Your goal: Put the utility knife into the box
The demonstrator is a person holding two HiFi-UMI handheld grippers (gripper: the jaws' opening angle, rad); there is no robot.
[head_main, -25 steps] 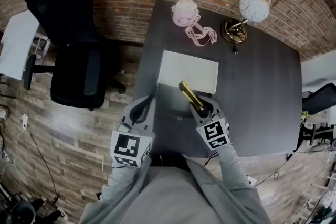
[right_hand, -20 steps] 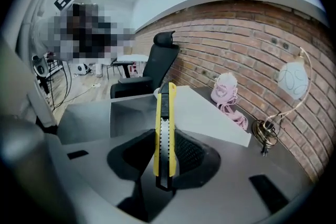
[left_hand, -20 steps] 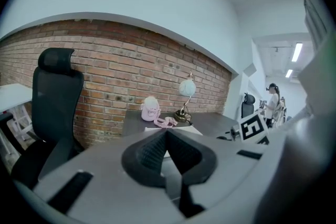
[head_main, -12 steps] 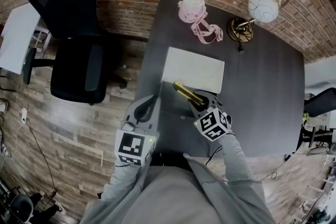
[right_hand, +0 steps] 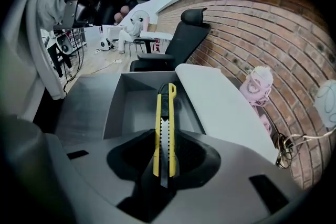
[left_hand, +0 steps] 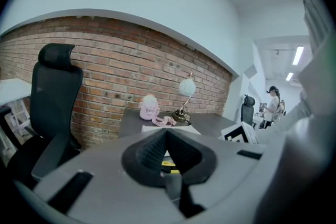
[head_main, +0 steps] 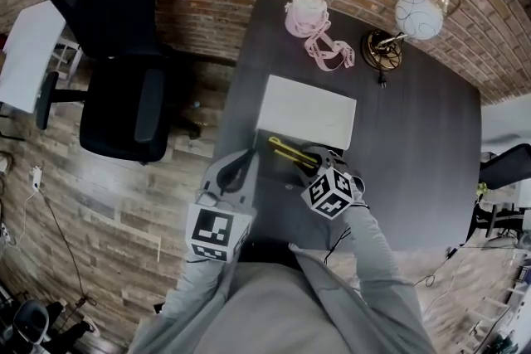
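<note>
Two grippers show low in the middle of the head view, each on a grey sleeve (head_main: 369, 261) that comes up from the bottom edge. The right gripper (head_main: 309, 164) is turned toward the upper left, and its marker cube (head_main: 329, 193) is tipped on a corner. It is pinching the yellow knife (head_main: 289, 151) by one end. In the right gripper view the knife sticks straight out past the gripper, and its far end hangs over the open grey box (right_hand: 119, 107). I cannot tell if it touches the bottom of the box. The white lid (head_main: 307, 110) lies just above the box in the head view. The left gripper (head_main: 241, 162) points up, just left of the box, at the left edge of the dark counter (head_main: 415, 145). Its own view shows it pressed together with nothing in it. A pink bag (head_main: 305, 12) and a lamp (head_main: 412, 14) stand at the top of the counter, well apart from the box.
</note>
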